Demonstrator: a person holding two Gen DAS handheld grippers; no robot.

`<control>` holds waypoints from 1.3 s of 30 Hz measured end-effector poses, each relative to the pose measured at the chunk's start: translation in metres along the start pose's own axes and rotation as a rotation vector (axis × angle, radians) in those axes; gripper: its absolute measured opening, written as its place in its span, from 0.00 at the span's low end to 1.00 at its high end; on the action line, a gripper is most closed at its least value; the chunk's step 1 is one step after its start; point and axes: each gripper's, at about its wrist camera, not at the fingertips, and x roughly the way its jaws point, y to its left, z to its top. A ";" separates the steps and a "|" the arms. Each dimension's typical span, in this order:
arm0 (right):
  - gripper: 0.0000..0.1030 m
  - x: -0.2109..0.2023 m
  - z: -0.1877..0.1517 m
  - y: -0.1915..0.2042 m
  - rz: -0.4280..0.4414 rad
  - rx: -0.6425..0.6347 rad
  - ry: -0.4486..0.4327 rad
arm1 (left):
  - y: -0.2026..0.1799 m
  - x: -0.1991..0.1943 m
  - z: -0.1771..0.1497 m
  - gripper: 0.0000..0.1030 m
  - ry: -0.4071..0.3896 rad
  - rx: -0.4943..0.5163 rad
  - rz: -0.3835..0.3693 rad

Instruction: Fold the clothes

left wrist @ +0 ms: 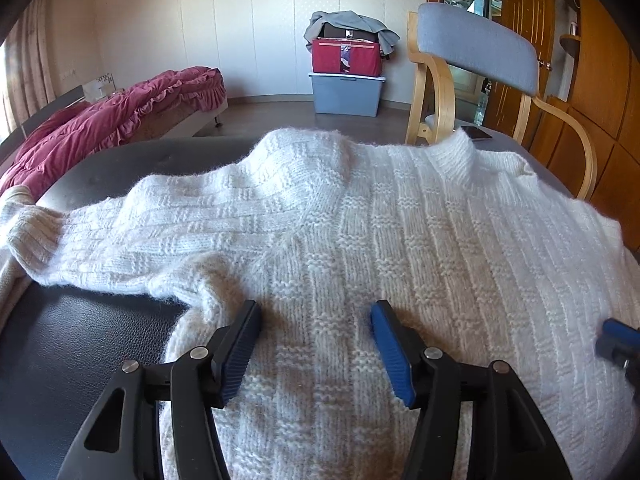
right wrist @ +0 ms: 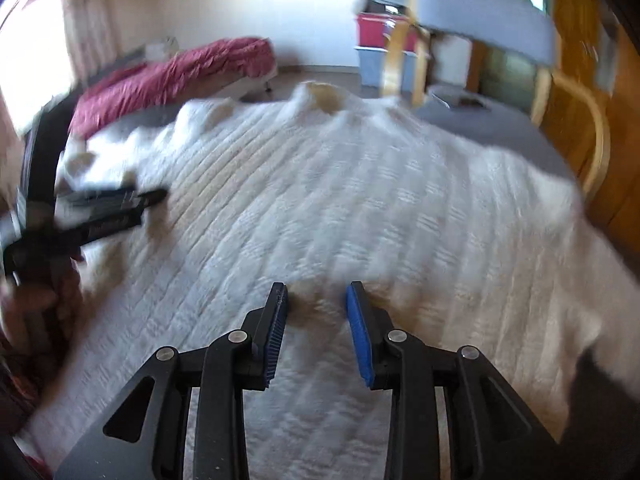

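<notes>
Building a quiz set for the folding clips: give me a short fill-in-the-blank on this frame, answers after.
1. The knitted sweater spread on the table is ____ in colour.
2. The left gripper has its jaws ____, nothing clamped between them.
3. The storage box stacked on the grey bin is ____.
4. The chair behind the table has a ____ padded backrest.

Answers: white; open; red; grey

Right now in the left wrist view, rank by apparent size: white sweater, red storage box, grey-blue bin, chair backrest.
1. white sweater, fills most of the frame, though it lies nearest the camera
2. chair backrest
3. grey-blue bin and red storage box: look about alike, so no ranking between them
</notes>
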 end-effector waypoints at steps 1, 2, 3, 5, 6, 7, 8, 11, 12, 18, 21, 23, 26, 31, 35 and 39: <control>0.30 -0.002 -0.001 -0.017 -0.006 0.062 -0.005 | 0.000 0.000 0.000 0.58 -0.001 0.000 -0.001; 0.28 -0.004 -0.002 -0.031 -0.018 0.108 -0.010 | 0.000 0.000 0.000 0.58 -0.001 -0.001 -0.002; 0.10 -0.006 -0.004 -0.045 -0.031 0.152 -0.016 | 0.000 0.000 0.000 0.58 -0.001 -0.002 -0.003; 0.03 -0.007 -0.008 -0.069 0.062 0.258 -0.024 | 0.000 -0.001 0.001 0.58 0.000 -0.002 -0.003; 0.03 -0.006 -0.010 -0.077 0.123 0.293 -0.024 | 0.000 -0.001 0.001 0.58 0.000 -0.001 -0.001; 0.04 -0.007 -0.011 -0.082 0.160 0.320 -0.029 | 0.000 0.000 0.001 0.58 -0.001 0.001 0.000; 0.04 -0.013 -0.012 -0.085 0.171 0.332 -0.041 | 0.000 0.000 0.002 0.58 0.000 0.001 0.001; 0.06 -0.045 -0.014 -0.083 0.097 0.271 -0.115 | -0.001 0.000 0.003 0.58 0.000 0.001 0.001; 0.06 -0.055 -0.017 -0.078 0.029 0.215 -0.137 | -0.001 0.000 0.003 0.58 0.001 0.001 0.000; 0.03 -0.053 -0.036 -0.084 -0.040 0.157 -0.055 | 0.002 -0.002 0.002 0.58 0.002 -0.014 -0.018; 0.02 -0.057 -0.038 -0.107 -0.126 0.220 -0.070 | 0.003 -0.002 0.002 0.58 0.002 -0.024 -0.029; 0.00 -0.057 -0.040 -0.118 -0.076 0.273 -0.075 | 0.003 -0.002 0.001 0.58 0.002 -0.024 -0.029; 0.01 -0.060 -0.039 -0.118 -0.058 0.265 -0.094 | 0.002 -0.002 0.001 0.58 0.002 -0.021 -0.023; 0.02 -0.060 -0.018 -0.127 -0.063 0.278 -0.160 | -0.001 -0.002 0.002 0.58 0.002 -0.015 -0.017; 0.01 -0.034 -0.004 -0.144 -0.169 0.242 -0.058 | 0.000 -0.002 0.002 0.58 0.002 -0.020 -0.022; 0.00 -0.036 -0.007 -0.167 -0.150 0.336 -0.093 | -0.001 -0.002 0.002 0.58 0.002 -0.014 -0.015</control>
